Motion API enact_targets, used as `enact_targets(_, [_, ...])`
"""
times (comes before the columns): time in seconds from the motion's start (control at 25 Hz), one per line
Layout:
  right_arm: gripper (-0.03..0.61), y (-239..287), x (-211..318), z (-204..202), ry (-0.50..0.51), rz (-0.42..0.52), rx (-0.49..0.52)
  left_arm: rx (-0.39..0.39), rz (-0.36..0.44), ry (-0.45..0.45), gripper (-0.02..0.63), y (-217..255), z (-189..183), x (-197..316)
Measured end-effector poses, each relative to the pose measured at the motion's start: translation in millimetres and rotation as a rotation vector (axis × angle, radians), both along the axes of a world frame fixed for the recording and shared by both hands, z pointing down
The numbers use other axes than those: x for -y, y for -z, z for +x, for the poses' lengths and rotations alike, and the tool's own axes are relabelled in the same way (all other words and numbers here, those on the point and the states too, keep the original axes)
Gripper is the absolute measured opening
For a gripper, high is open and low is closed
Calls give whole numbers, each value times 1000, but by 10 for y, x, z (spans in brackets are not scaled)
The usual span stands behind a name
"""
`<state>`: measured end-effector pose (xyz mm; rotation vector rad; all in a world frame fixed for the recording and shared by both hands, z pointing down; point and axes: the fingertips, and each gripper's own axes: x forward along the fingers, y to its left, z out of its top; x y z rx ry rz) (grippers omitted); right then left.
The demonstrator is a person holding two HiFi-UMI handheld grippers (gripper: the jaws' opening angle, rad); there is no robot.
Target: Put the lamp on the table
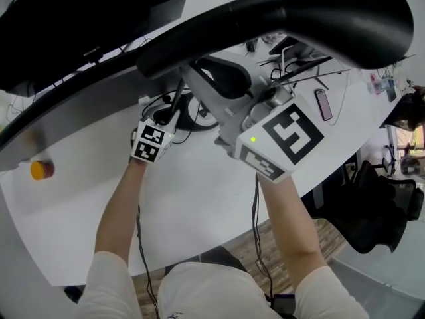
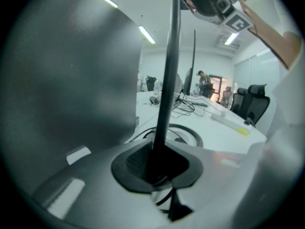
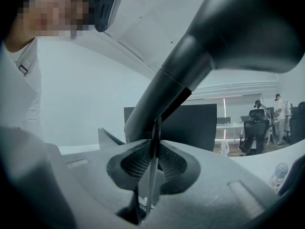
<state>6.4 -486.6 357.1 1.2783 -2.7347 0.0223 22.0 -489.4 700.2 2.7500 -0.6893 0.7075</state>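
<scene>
Black lamp point(image 1: 285, 12), white table point(image 1: 199, 198), black chair point(image 1: 378, 211)

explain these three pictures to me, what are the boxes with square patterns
No robot: a person holds a two-jaw grasping tool in each hand, and the patterned cubes are part of those tools. The head view is from a camera on the person's head, looking down at a white table. The other two views are from cameras riding on each tool, looking along its jaws. Both grip a tall black lamp: the left tool is shut on its thin black pole, the right tool on a thin part near its curved black head. On the table lie black cables, a dark phone and a small orange object.
</scene>
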Motion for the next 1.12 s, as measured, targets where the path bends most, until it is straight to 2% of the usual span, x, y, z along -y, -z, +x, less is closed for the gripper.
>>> enact_targets(0.6, [54,-31,13,-21,-25,8,-14,12,7,59,37,-46,-20,79])
enact_targets(0.68, [66,-53,8,-27,-29,8,-11,5,-3,74,57,-23,-8,69])
enact_targets(0.72, [134,-70,4,-30,-27,2,-5,4,-4,79,75,-16,0,58])
enact_targets(0.76, [149,-84,-2,-30,-24,-5,2,6,-1,83,98,-13,3,46])
enact_targets(0.84, [150,-101,-21,-14,-23,-14,16,12,3,95,144,-6,-16,27])
enact_targets(1.12, [149,-143,-278,156,-45,-31,63,11,1,178,186,114,-214,-94])
